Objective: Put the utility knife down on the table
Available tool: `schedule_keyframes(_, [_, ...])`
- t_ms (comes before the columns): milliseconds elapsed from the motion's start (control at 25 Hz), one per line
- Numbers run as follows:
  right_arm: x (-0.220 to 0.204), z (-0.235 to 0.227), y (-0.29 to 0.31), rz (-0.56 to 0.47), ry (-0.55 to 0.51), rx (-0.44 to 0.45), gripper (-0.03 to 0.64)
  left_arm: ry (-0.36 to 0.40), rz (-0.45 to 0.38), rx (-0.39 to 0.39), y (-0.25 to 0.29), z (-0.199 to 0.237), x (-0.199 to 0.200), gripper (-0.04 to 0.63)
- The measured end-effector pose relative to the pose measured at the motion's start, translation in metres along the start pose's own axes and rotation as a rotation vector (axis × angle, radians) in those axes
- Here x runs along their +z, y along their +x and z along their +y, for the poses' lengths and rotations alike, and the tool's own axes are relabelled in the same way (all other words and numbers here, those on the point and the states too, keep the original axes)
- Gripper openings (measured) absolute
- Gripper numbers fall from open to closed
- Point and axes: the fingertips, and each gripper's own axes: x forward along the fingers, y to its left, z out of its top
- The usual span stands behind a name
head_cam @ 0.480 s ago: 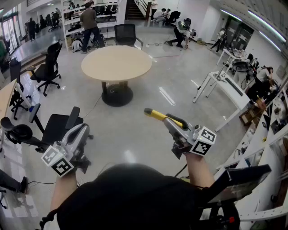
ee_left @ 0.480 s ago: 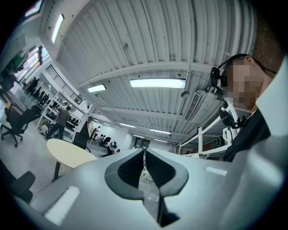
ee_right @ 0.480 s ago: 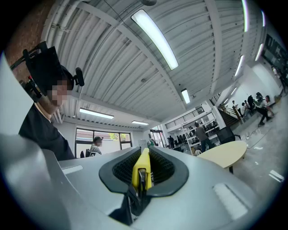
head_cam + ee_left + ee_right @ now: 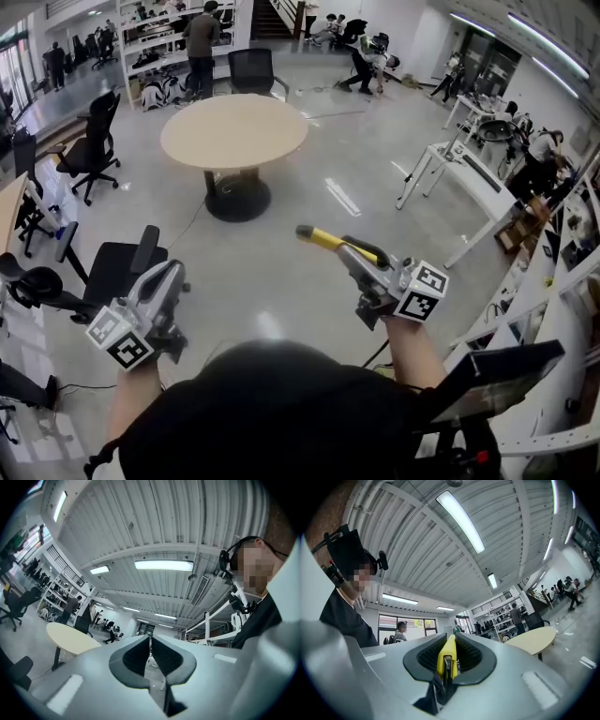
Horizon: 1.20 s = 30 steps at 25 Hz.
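Observation:
A yellow utility knife (image 4: 324, 239) sticks out forward and to the left from my right gripper (image 4: 352, 253), which is shut on it and held in the air over the floor. In the right gripper view the knife's yellow body (image 4: 448, 654) stands edge-on between the ribbed pads of that gripper (image 4: 449, 645). My left gripper (image 4: 174, 274) hovers at the lower left, shut with nothing in it; in its own view my left gripper (image 4: 150, 651) has its pads together. The round beige table (image 4: 234, 131) stands well ahead, apart from both grippers.
Black office chairs stand at the left (image 4: 117, 267) and behind the round table (image 4: 255, 67). A white desk (image 4: 464, 173) is at the right, and white benches run along the right edge. People stand by shelves (image 4: 202, 42) at the back. A black cable (image 4: 192, 220) lies on the grey floor.
The head view has shifted a little, so the table and room sit slightly higher and further left. Both grippers keep their places; the knife stays gripped.

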Motion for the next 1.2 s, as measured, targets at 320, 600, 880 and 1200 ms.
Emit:
schedule_keyframes(320, [0.008,-0.018,-0.029,-0.010,0.022,-0.002,0.074,0.000,0.013,-0.001,0.025,-0.023,-0.012,0.012])
schedule_keyframes(600, [0.021,-0.040,-0.083,-0.023,0.039,-0.006,0.074,-0.009,0.040,-0.009,0.065,-0.061,-0.039,0.012])
schedule_keyframes(880, [0.029,-0.066,-0.142,-0.051,0.071,-0.025,0.074,-0.027,0.087,-0.039,0.112,-0.101,-0.072,0.012])
schedule_keyframes(1200, [0.028,-0.088,-0.179,-0.075,0.108,-0.049,0.074,-0.034,0.141,-0.060,0.146,-0.121,-0.092,0.012])
